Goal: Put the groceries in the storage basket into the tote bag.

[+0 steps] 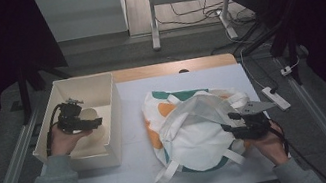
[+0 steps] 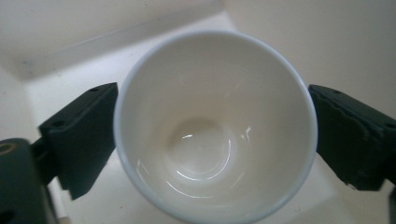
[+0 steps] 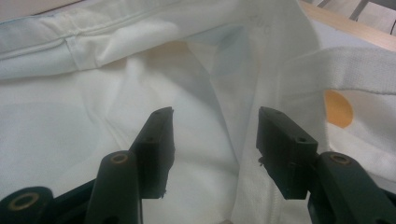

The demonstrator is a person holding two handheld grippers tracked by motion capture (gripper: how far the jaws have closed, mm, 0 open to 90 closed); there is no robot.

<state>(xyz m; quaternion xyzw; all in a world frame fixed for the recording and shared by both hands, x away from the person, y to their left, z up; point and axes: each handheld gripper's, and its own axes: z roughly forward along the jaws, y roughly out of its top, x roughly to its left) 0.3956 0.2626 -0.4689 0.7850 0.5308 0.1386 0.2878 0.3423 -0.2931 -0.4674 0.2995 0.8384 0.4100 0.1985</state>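
left gripper at the left of the high view, jaws flanking the white cup inside the cream bin, touching or not i cannot tell; close evenly below the rim; right gripper half open, empty, over the tote bag; no readable writing

The high view looks forward and down from above the person's side, taking in the whole table. The left gripper view looks steeply down, very close, into a cup at frame centre inside the bin. The right gripper view faces the bag at close range; both things also lie in the high view.
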